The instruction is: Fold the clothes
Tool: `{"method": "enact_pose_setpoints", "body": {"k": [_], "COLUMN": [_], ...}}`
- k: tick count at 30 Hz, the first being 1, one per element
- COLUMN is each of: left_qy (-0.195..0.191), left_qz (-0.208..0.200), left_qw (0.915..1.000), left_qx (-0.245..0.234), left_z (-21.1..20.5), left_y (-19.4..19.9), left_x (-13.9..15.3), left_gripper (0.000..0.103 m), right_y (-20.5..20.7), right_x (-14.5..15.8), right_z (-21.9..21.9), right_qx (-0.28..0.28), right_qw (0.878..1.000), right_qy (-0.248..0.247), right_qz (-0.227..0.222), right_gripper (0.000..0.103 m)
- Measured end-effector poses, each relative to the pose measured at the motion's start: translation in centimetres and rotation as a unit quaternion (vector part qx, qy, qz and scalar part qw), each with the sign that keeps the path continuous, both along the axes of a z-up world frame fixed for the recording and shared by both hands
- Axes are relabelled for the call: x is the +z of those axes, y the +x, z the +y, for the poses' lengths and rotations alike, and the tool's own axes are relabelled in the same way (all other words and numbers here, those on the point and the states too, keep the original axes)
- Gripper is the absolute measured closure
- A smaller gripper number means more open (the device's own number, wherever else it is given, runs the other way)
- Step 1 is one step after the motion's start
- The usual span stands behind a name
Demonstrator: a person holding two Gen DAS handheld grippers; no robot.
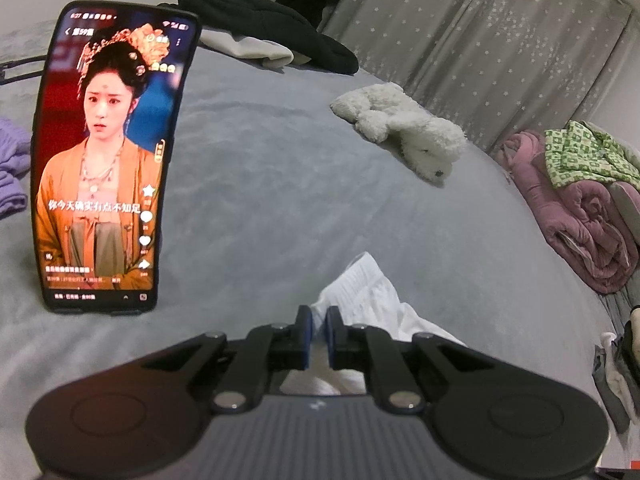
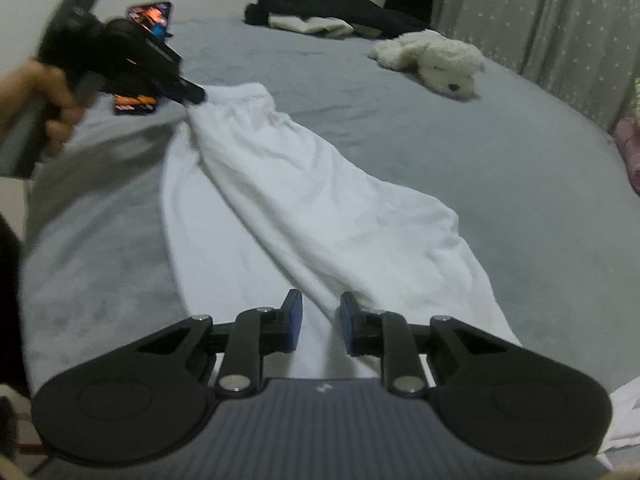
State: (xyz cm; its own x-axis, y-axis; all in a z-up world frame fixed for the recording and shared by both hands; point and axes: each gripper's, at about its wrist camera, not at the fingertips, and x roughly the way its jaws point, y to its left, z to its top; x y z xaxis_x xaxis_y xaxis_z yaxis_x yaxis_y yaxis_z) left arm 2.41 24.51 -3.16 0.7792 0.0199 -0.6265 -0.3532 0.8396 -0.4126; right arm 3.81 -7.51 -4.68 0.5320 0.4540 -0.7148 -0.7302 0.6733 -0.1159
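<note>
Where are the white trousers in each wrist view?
Left wrist: white trousers at bottom centre, pinched in the left tool.
Right wrist: white trousers run from upper left to bottom centre, between the right tool's open pads.
Shared landmark: white plush toy.

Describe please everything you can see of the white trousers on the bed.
The white trousers look like soft fleecy fabric with a gathered elastic waistband. They lie stretched out, slightly creased, on the grey bed. The left gripper is shut on the waistband corner. The right gripper has its jaws open around the near end, not pressing on it.
</note>
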Motion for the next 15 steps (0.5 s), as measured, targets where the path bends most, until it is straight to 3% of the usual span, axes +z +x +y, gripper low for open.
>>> {"method": "enact_pose_setpoints", "body": {"k": [4,15], "left_qy": [0.000,-0.032], "left_qz": [0.000,-0.019], "left_qw": [1.0000,0.9985], "left_qx": [-0.002,-0.041], "left_z": [0.1,1.6], "left_y": [0.2,-1.0], "left_x": [0.0,0.3], "left_gripper": [0.095,0.095], "right_y": [0.4,-2.4], "right_x": [-0.5,4.7], "right_z": [0.2,-1.9], "right_qx": [-0.004,0.027], "right_qw": [1.000,0.998], "right_qy": [-0.008,0.050], "right_qz": [-0.004,0.004], "right_gripper": [0.102,0.102]}}
